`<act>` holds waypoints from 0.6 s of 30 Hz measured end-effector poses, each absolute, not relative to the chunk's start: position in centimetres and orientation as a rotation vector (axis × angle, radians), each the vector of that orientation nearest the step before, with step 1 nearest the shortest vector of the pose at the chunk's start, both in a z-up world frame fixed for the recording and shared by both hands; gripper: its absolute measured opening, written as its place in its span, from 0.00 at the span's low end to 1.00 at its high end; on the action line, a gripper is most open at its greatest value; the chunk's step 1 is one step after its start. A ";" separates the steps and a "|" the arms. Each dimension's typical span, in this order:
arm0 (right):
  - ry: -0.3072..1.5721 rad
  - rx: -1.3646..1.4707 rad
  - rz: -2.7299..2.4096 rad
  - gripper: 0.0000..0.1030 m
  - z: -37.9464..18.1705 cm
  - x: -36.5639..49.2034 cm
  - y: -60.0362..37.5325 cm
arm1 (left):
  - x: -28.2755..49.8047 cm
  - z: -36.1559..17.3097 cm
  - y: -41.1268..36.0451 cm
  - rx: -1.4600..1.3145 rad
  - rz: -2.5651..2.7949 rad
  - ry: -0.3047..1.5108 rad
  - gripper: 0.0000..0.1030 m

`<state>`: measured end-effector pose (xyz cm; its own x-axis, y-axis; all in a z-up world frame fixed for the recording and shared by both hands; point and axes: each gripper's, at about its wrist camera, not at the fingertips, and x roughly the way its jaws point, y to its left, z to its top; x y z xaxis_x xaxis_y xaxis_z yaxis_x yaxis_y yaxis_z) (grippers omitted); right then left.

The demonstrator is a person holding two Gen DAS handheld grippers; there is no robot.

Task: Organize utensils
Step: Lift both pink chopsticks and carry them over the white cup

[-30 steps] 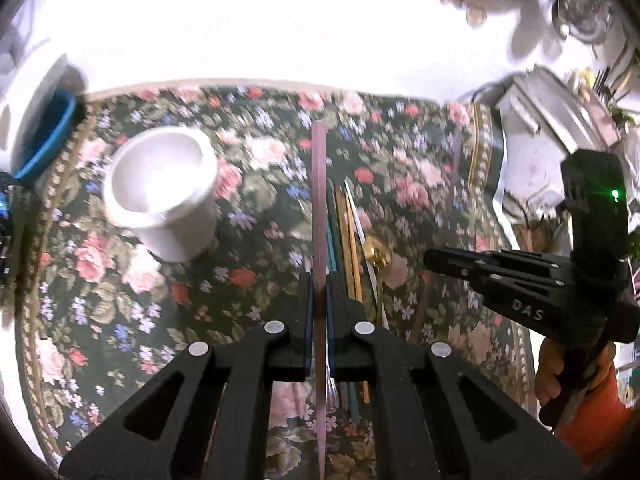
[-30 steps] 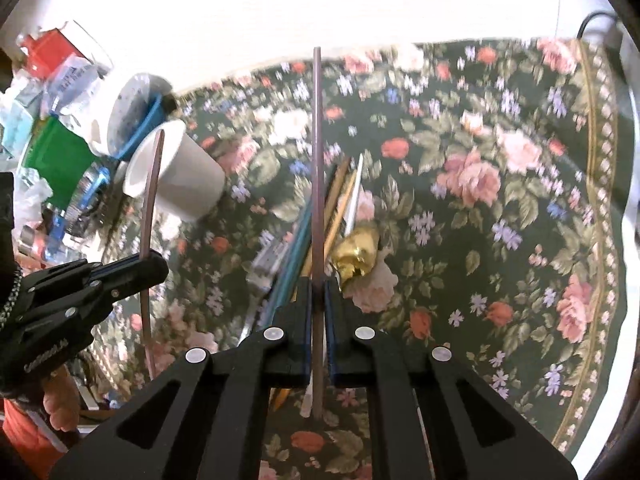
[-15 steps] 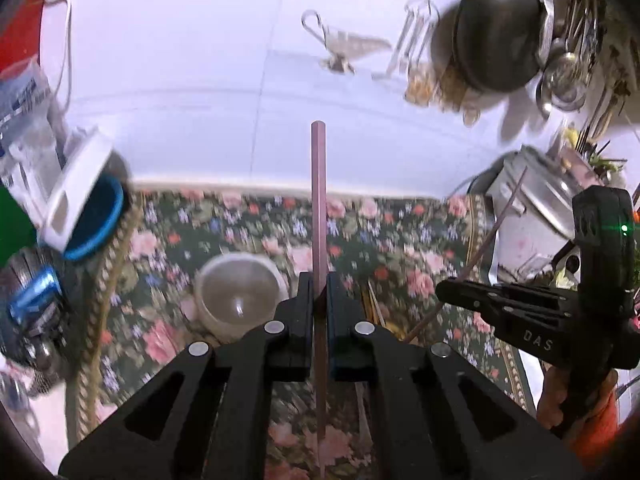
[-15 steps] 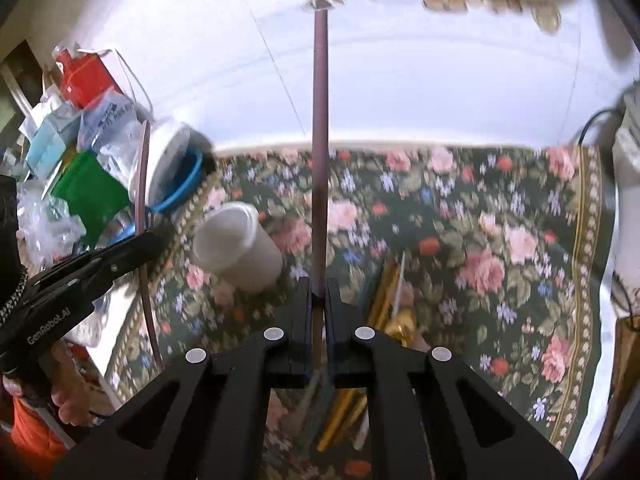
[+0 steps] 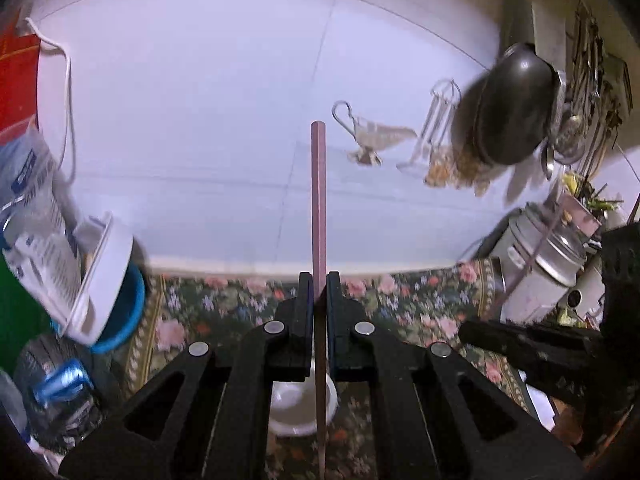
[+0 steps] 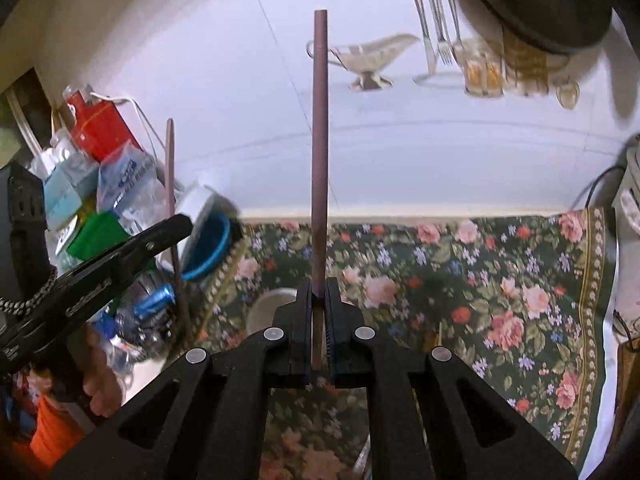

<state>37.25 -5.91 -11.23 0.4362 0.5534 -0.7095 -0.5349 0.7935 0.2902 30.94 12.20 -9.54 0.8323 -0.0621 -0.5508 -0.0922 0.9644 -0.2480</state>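
My left gripper (image 5: 319,292) is shut on a brown chopstick (image 5: 319,200) held upright, its lower end over the white cup (image 5: 300,408) on the floral cloth. My right gripper (image 6: 319,300) is shut on a second brown chopstick (image 6: 321,140), also upright, with the white cup (image 6: 272,304) just left of and behind its fingers. The left gripper (image 6: 176,226) and its chopstick (image 6: 172,184) show at the left of the right wrist view. The right gripper (image 5: 472,326) shows at the lower right of the left wrist view, and its thin chopstick (image 5: 532,258) slants up from it.
A floral cloth (image 6: 480,280) covers the table up to a white tiled wall. A blue-rimmed white tub (image 5: 108,292), bottles and packets crowd the left. A metal canister (image 5: 548,272) stands at the right. A dark pan (image 5: 512,116) hangs on the wall.
Both grippers have risen and tilted up from the pile of utensils on the cloth, each lifting its chopstick upright. The left one has moved over the white cup.
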 end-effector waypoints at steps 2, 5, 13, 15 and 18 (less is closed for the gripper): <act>0.878 0.024 0.676 0.05 -11.0 37.3 -5.1 | 31.8 -9.5 12.7 -0.276 0.016 0.567 0.04; 0.870 0.027 0.674 0.05 -11.1 37.3 -4.2 | 32.8 -9.8 13.2 -0.257 0.038 0.543 0.04; 0.897 0.029 0.664 0.05 -12.8 38.4 -2.1 | 35.4 -13.3 14.8 -0.272 0.058 0.512 0.04; 0.919 0.029 0.663 0.05 -13.7 38.8 -1.5 | 36.0 -14.9 15.1 -0.281 0.063 0.534 0.04; 0.955 0.019 0.655 0.05 -15.3 39.4 -0.6 | 36.7 -17.2 15.3 -0.286 0.058 0.583 0.04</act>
<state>39.41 -0.61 -15.32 0.4016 0.5260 -0.7497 -0.5099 0.8084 0.2940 36.68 15.34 -17.18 0.8342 -0.0265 -0.5508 -0.1343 0.9590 -0.2496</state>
